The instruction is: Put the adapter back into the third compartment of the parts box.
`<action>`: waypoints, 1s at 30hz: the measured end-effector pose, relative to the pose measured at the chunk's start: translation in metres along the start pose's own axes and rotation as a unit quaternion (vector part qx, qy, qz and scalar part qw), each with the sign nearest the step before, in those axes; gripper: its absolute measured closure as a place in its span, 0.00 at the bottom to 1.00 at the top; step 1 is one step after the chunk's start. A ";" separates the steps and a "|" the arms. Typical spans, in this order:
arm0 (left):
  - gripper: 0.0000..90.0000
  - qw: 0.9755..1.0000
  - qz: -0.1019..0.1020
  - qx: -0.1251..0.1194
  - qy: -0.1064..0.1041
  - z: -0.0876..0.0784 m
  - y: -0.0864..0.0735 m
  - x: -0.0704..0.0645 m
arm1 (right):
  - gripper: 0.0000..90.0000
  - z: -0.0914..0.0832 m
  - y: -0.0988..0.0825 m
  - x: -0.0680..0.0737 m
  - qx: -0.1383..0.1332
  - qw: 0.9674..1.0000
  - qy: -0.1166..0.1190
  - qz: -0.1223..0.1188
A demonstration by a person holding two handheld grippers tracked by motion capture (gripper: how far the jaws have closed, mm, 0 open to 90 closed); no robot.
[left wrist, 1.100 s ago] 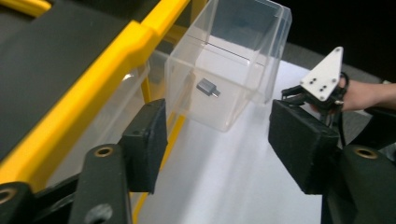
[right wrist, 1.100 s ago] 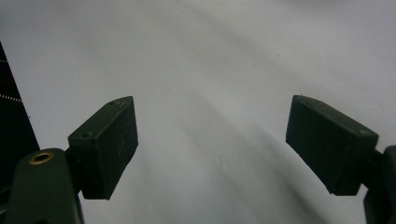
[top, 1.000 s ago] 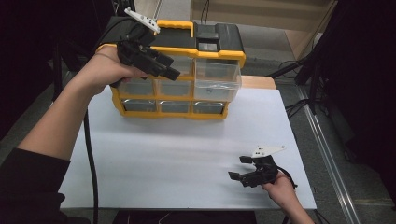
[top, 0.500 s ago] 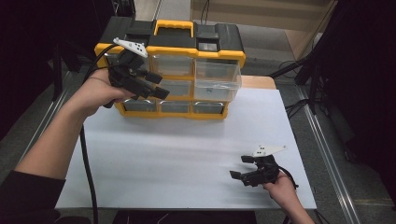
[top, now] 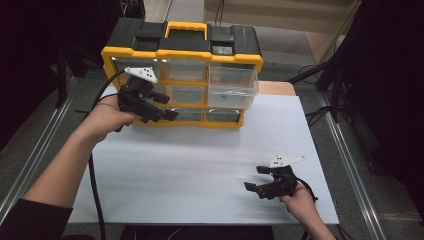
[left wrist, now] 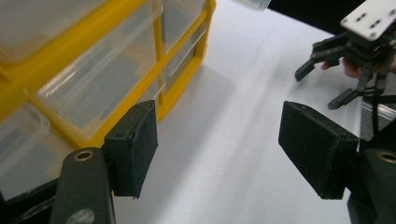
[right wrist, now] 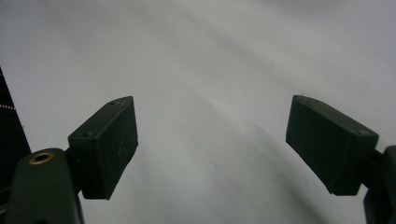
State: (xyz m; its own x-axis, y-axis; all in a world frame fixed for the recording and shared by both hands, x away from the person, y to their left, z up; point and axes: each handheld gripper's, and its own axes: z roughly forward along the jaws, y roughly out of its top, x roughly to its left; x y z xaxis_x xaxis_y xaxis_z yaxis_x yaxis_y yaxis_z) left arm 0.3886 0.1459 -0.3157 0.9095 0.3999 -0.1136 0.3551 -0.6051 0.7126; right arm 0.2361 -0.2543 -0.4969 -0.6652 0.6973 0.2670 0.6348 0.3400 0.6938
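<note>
A yellow and black drawer cabinet (top: 150, 40) with clear drawers stands at the back of the white table (top: 200, 165). Its right middle drawer (top: 232, 90) sticks out a little. My left gripper (top: 167, 106) hangs in front of the cabinet's lower left drawers, apart from them. Its jaws have just been opening and stand wide with nothing between them. In the left gripper view that gripper (left wrist: 215, 154) looks along the cabinet front (left wrist: 140, 93) over bare table. My right gripper (top: 254, 178) rests low near the table's front right, open and empty, over plain white surface (right wrist: 212, 149).
The right gripper (left wrist: 316, 88) appears far off in the left gripper view. A black cable (top: 95, 185) trails from the left gripper along the forearm. Metal rails (top: 350, 165) run beside the table on both sides. A wooden edge (top: 272, 87) lies behind the cabinet's right side.
The left hand has come down from the cabinet's top left corner to its lower drawer rows, and its jaws have spread wider. The right hand has stayed put.
</note>
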 end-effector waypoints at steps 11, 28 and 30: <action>0.33 1.000 0.001 -0.002 0.010 0.015 -0.018 -0.012 | 0.17 -0.001 -0.002 -0.001 0.000 1.000 -0.004 0.002; 0.33 1.000 -0.014 -0.003 0.005 0.042 -0.056 -0.032 | 0.17 -0.001 -0.002 -0.001 -0.001 1.000 -0.004 -0.003; 0.33 1.000 -0.013 0.003 0.003 0.047 -0.062 -0.035 | 0.17 0.000 -0.002 -0.002 -0.001 1.000 -0.005 -0.003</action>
State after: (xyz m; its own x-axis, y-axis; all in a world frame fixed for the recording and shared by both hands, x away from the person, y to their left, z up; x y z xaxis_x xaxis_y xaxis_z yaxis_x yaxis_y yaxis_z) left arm 0.3453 0.1367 -0.3884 0.8989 0.4192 -0.1274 0.3792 -0.5986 0.7056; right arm 0.2356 -0.2564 -0.4986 -0.6650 0.7017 0.2557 0.6298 0.3428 0.6971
